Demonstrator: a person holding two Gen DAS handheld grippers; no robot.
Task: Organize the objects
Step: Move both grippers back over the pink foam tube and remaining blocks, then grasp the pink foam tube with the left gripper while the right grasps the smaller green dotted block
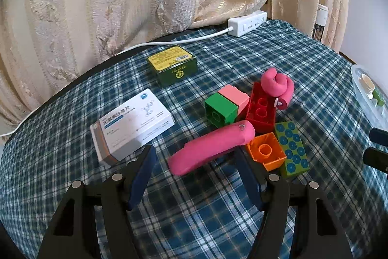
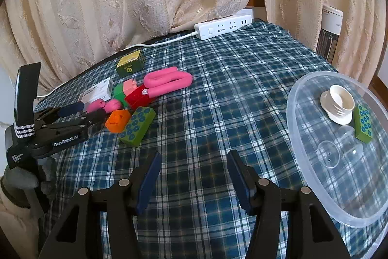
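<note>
Right wrist view: a clear tub (image 2: 298,137) at the desk's right edge already holds a cup (image 2: 337,102) and one green dotted block (image 2: 363,124). Left to be gathered near the left edge are the pink flexible tube (image 1: 211,147), loose blocks (image 1: 259,108) and two boxes (image 1: 132,128). Left tongs (image 1: 194,174) are spread around the tube's end, not yet closed; right tongs (image 2: 194,176) hang open, empty.

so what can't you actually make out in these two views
- Left wrist view: the clear plastic bowl is cut off by the right edge.
- Right wrist view: the left gripper hides one end of the pink foam tube.
- Both views: print on the white medicine box is too blurred to read.
</note>
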